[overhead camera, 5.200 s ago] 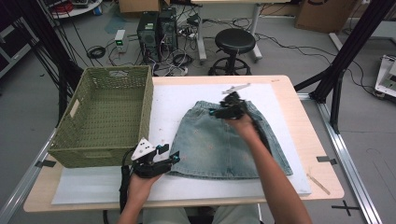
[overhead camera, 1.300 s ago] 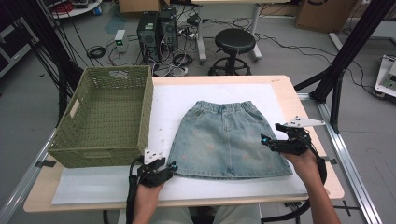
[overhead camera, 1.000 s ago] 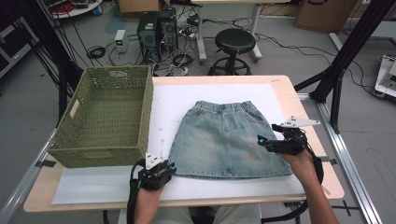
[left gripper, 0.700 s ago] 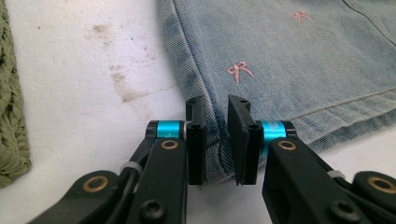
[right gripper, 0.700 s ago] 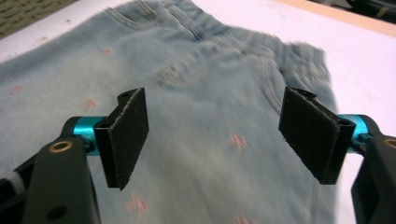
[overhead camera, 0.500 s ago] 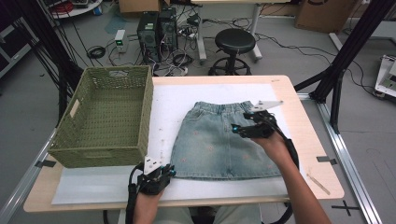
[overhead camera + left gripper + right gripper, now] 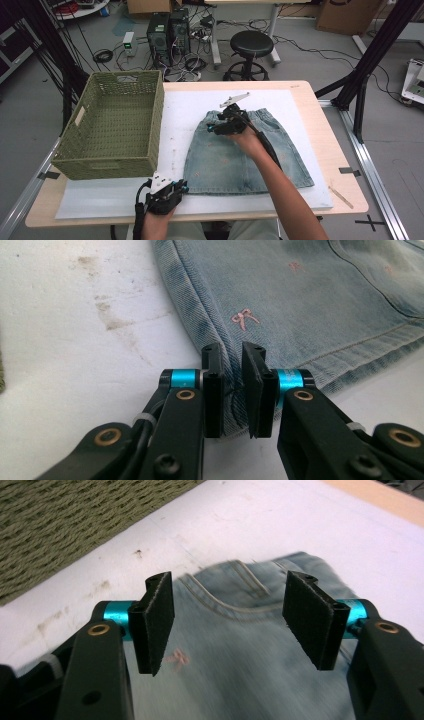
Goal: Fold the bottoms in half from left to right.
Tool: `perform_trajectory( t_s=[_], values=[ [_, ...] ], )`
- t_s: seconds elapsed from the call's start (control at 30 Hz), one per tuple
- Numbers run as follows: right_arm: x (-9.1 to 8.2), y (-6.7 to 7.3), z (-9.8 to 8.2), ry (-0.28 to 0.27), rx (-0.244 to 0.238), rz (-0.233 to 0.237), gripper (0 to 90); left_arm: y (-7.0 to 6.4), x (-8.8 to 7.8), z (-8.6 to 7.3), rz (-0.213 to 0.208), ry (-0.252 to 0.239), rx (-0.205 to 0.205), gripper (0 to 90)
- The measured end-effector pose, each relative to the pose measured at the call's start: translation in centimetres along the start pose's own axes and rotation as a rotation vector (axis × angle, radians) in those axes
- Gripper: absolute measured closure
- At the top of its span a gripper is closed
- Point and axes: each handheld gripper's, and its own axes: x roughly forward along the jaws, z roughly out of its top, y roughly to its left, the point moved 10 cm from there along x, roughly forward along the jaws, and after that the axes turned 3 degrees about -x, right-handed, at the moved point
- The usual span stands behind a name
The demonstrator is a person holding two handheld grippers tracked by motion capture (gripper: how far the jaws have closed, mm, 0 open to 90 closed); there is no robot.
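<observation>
Now a denim skirt (image 7: 248, 155) is lying flat on the white mat (image 7: 100, 200), just beside the green woven basket (image 7: 116, 131). At the skirt's near corner on the basket's side, the left gripper (image 7: 232, 385) is pinching the hem, its jaws nearly together with the fabric between them. Over the skirt's far end, by the waistband, the right gripper (image 7: 227, 625) is hovering with jaws spread wide apart, gripping nothing.

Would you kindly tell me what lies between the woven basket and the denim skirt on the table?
Only bare, lightly stained white mat separates the basket from the skirt, as the high view shows.
</observation>
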Motion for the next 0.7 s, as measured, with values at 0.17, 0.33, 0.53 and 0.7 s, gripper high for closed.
perform_trajectory(
  t_s=[0.17, 0.33, 0.53, 0.7],
  values=[
    [3.0, 1.0, 0.3, 0.063, 0.003, 0.015, 43.0, -0.1, -0.1, -0.1, -0.011, -0.005, -0.001, 80.2],
    [5.6, 2.4, 0.7, 0.113, -0.021, 0.018, 47.4, -0.2, -0.3, -0.2, -0.022, -0.005, 0.000, 80.6],
    [7.3, 3.1, 0.1, 0.179, -0.039, 0.000, 58.4, -0.3, -0.4, -0.3, -0.027, -0.009, 0.000, 80.8],
    [7.9, 3.4, -0.3, 0.224, -0.060, -0.019, 72.5, -0.3, -0.5, -0.3, -0.028, -0.014, -0.004, 80.9]
  ],
)
